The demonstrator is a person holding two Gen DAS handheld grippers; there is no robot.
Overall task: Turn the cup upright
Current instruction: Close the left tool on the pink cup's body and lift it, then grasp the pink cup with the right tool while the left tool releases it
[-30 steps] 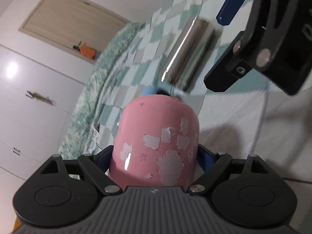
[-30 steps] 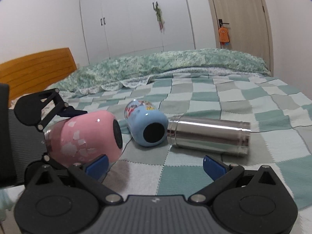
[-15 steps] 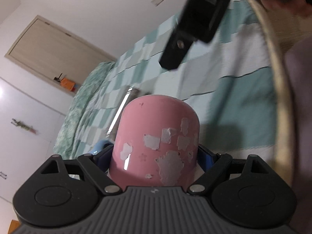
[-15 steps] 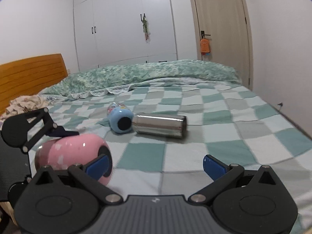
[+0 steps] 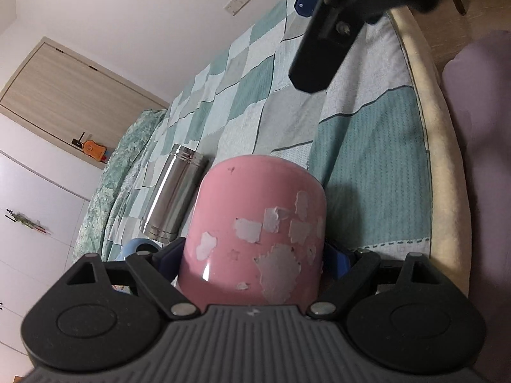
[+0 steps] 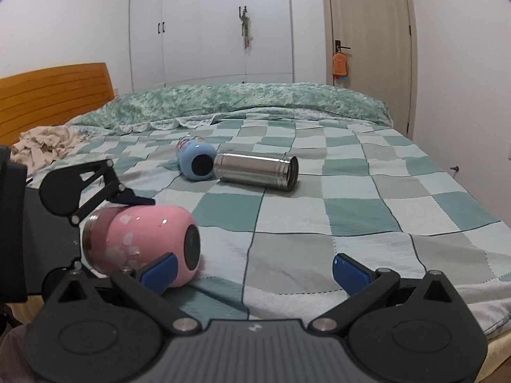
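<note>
Left gripper point(image 5: 255, 255) clamps the pink, paint-chipped cup point(image 5: 255, 233), lying sideways near the bed's point(image 6: 351, 223) front edge. Right gripper point(image 6: 252, 266) gapes wide, holding nothing.

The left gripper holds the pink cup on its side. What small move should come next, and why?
Probably rotate the left gripper until the pink cup has its dark base downward, then lower it onto the bed. The cup lies sideways, clamped in the jaws, above the blanket.

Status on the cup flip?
Done: left gripper is shut on the pink cup. In hand: cup is still on its side near the bed's edge, base facing the camera. Left: turn it upright, release. Right gripper is open, idle.
</note>
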